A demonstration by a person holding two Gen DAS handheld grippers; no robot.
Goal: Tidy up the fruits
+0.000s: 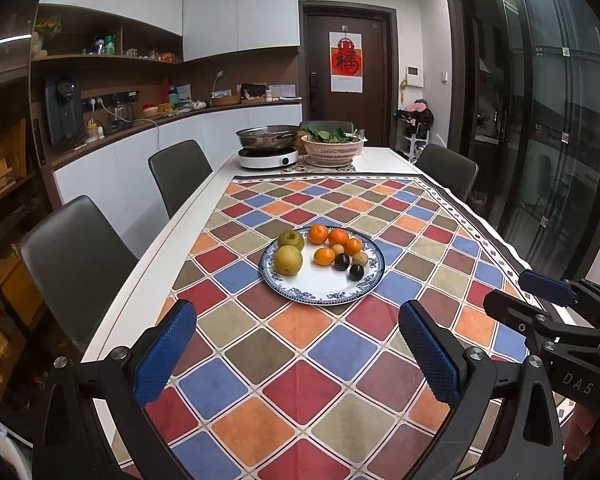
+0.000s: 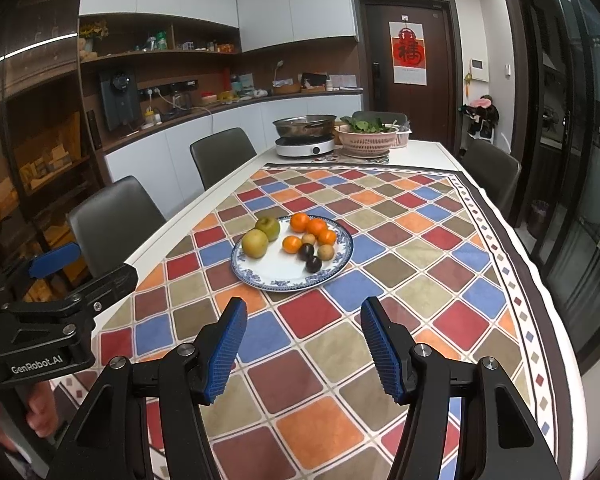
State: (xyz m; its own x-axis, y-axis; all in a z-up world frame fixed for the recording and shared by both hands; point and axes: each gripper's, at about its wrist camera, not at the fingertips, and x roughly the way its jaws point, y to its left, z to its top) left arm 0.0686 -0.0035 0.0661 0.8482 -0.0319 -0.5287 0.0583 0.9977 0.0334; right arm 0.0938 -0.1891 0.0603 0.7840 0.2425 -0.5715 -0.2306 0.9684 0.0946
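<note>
All fruit sits on one plate (image 1: 374, 280) near the middle of the table, on the chequered cloth (image 1: 300, 392). It is already grouped by kind: two pears (image 1: 288, 260) touching at the left edge, four oranges (image 1: 318, 234) in an arc along the far side, and two dark plums (image 1: 342, 261) with two small brown fruits (image 1: 359, 258) at the right. The grouping suggests sorting is largely done, or that the plate is the source to be unloaded; no second dish for fruit is visible. The left gripper (image 1: 298, 354) hangs above bare cloth short of the plate, jaws wide apart and empty. The right gripper (image 2: 304, 346) is likewise held short, jaws parted, nothing between them. Both point at the plate, which reads as readiness for a pick. A pot (image 1: 267, 137) and basket (image 1: 332, 151) stand well apart at the far end.
</note>
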